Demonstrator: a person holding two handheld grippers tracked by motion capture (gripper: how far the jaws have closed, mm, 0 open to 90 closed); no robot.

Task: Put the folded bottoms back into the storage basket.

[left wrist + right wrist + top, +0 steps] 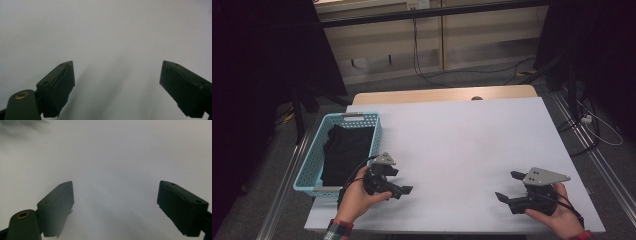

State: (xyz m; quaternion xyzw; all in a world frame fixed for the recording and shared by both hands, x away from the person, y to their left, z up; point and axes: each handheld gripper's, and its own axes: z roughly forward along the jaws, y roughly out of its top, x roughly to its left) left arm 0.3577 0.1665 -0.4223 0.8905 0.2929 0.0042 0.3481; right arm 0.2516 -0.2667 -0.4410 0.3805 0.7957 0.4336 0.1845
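My left gripper [400,181] is held low over the white tabletop [452,145] near its front left, jaws pointing right and standing wide apart. In the left gripper view the left gripper [117,63] has nothing but bare white surface between its black pads [62,85]. My right gripper [508,186] is at the front right, jaws pointing left toward the table's middle, also open. The right gripper [115,182] in its own view is empty over the white surface too. A hand holds each gripper from the near edge.
A light blue plastic basket [349,118] stands at the table's left edge, just behind the left gripper, with a black cloth [344,152] folded inside. Behind the white board a wooden table edge [442,94] shows; cables lie on the floor beyond.
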